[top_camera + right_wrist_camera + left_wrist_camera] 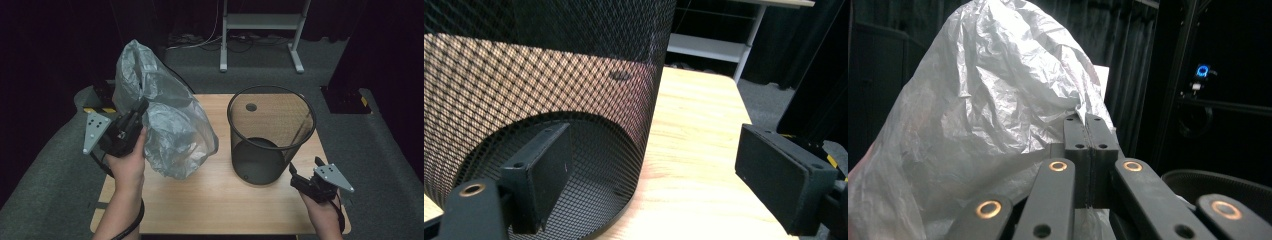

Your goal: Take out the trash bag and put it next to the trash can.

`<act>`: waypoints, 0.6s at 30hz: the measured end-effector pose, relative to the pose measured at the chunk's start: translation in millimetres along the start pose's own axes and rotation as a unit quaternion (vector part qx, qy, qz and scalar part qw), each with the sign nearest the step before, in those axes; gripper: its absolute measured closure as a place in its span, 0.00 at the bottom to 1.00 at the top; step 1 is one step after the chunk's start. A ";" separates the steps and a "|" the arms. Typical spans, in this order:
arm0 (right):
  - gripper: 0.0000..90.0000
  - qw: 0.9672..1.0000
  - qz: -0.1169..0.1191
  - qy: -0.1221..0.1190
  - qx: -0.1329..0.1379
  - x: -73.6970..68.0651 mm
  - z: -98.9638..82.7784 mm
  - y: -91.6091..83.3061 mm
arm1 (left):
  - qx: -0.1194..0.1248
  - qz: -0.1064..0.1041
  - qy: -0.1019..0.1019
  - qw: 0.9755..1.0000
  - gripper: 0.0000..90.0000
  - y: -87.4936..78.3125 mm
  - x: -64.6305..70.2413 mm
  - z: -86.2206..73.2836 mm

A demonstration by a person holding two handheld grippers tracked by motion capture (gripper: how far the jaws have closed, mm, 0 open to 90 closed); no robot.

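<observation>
The left gripper (141, 109) has its jaws pressed together on a fold of the grey bag (165, 125), which it holds up over the left part of the table (210, 205); in the left gripper view the pinched plastic comes out just above the closed jaw tips and the crumpled bag (983, 110) billows up and to the left of them. The bag's lower bulge hangs close to the tabletop, just left of the bin (270, 135). The right gripper (305, 172) has its jaws wide apart with nothing between them, low at the table's right front, just beside the bin's base. In the right gripper view its left jaw stands in front of the bin's mesh wall (539, 95), the right jaw over bare wood (694, 145). The bin stands upright on the table's right half, its black mesh open at the top. Behind the table, a white stand (260, 22) rests on the grey floor.
</observation>
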State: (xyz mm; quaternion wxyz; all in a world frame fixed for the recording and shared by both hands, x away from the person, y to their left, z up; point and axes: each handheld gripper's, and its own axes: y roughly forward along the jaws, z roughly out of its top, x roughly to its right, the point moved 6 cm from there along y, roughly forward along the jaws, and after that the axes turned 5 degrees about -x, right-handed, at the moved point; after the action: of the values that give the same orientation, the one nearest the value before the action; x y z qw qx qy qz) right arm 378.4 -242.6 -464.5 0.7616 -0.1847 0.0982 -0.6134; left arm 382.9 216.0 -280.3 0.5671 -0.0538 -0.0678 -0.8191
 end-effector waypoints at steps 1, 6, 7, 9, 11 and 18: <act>0.17 1.000 0.000 -0.002 -0.002 -0.3 -1.0 1.1 | -0.007 0.001 0.002 1.000 0.99 1.5 -1.6 -4.8; 0.16 1.000 0.004 0.011 -0.020 0.0 -8.7 7.9 | -0.040 0.008 0.005 0.999 0.99 9.8 -9.0 -27.7; 0.16 1.000 0.005 0.012 -0.020 0.5 -9.4 8.1 | -0.046 0.009 0.005 0.999 0.99 11.3 -9.8 -31.6; 0.16 1.000 0.006 0.010 -0.024 0.7 -11.3 8.6 | -0.057 0.011 0.007 0.998 0.99 14.7 -12.1 -39.5; 0.16 0.999 0.004 0.007 -0.033 0.5 -13.6 9.8 | -0.068 0.014 0.007 0.998 0.99 19.1 -15.3 -47.7; 0.16 0.999 0.010 -0.007 -0.052 -1.4 -22.4 17.3 | -0.118 0.032 0.011 0.992 0.99 43.0 -28.2 -67.8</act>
State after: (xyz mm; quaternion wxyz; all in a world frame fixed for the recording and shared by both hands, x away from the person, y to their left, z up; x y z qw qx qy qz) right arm 385.2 -241.8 -492.1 0.7576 -0.2279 0.1265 -0.5984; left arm 432.3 215.3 -349.6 0.5835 -0.1134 0.0369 -0.8033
